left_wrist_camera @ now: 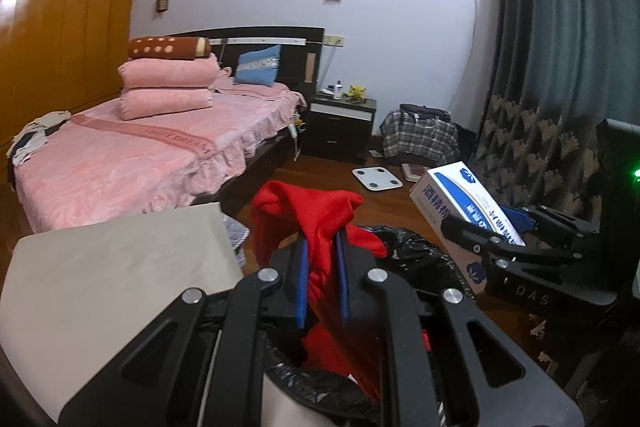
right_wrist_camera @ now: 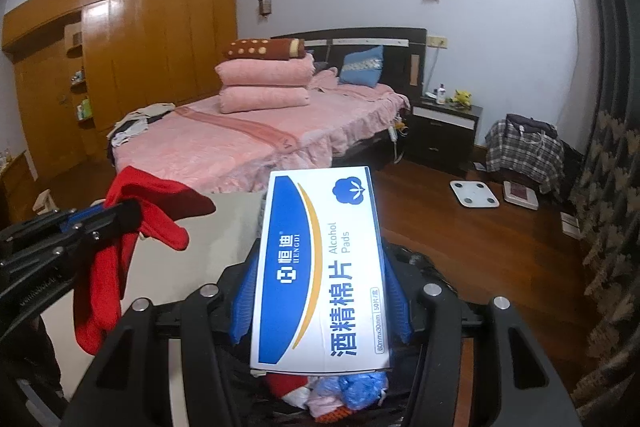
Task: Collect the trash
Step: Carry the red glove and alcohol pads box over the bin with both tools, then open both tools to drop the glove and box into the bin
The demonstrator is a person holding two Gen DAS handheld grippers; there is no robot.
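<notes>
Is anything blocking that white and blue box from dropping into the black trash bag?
Nothing visible does. The alcohol pads box sits over the open black trash bag, which already holds some litter; the red cloth hangs off to its side.

Left gripper (left_wrist_camera: 323,247): black linkage arms, silver pivot screws, blue pads. Right gripper (right_wrist_camera: 320,291): same build.

– What can't you make out?
– My left hand-held gripper (left_wrist_camera: 322,269) covers most of the black trash bag (left_wrist_camera: 404,247); its contents are hidden.
– And the red cloth (left_wrist_camera: 304,211)?
– Its lower end runs off frame, possibly into the bag.
</notes>
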